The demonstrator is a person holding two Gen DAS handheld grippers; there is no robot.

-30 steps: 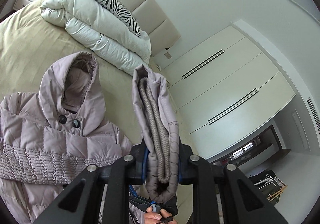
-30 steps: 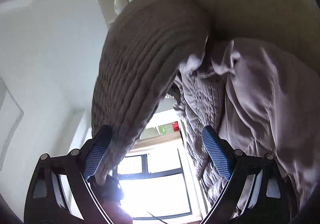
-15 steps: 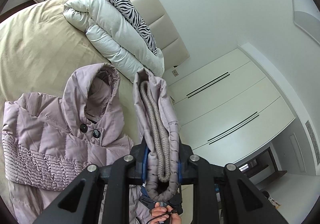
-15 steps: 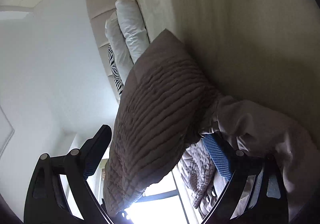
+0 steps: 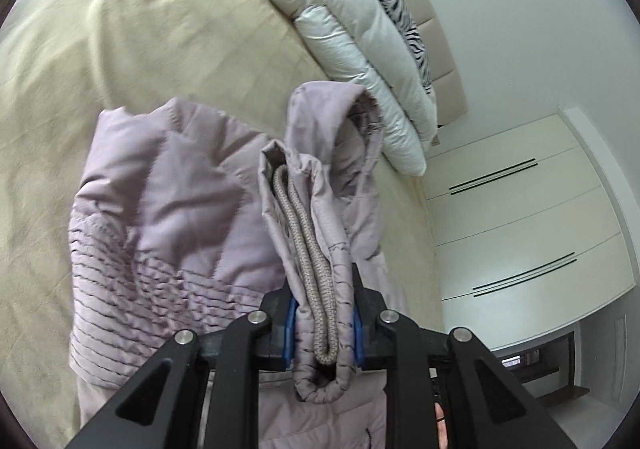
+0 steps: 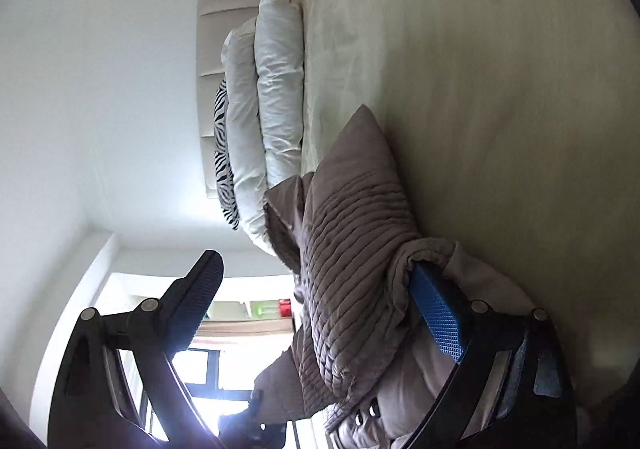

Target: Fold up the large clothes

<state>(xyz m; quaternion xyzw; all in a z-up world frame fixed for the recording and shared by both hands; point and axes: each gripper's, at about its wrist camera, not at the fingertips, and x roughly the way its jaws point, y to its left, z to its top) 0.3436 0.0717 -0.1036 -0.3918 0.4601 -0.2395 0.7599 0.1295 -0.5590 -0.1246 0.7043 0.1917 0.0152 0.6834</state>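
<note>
Jacket [image 5: 172, 217] | lengthwise on bed [image 5: 120, 49] | hood toward pillows [image 5: 360, 29]

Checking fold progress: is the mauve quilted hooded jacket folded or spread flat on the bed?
Partly folded: the mauve quilted hooded jacket lies on the beige bed, one knit-lined edge lifted, pinched in the left gripper.

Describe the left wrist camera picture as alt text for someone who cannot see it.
The left gripper pinches the ribbed-lined cuff of a lilac quilted coat above a beige bed. Behind lie a folded white duvet, a zebra-print pillow and white wardrobe doors.
</note>
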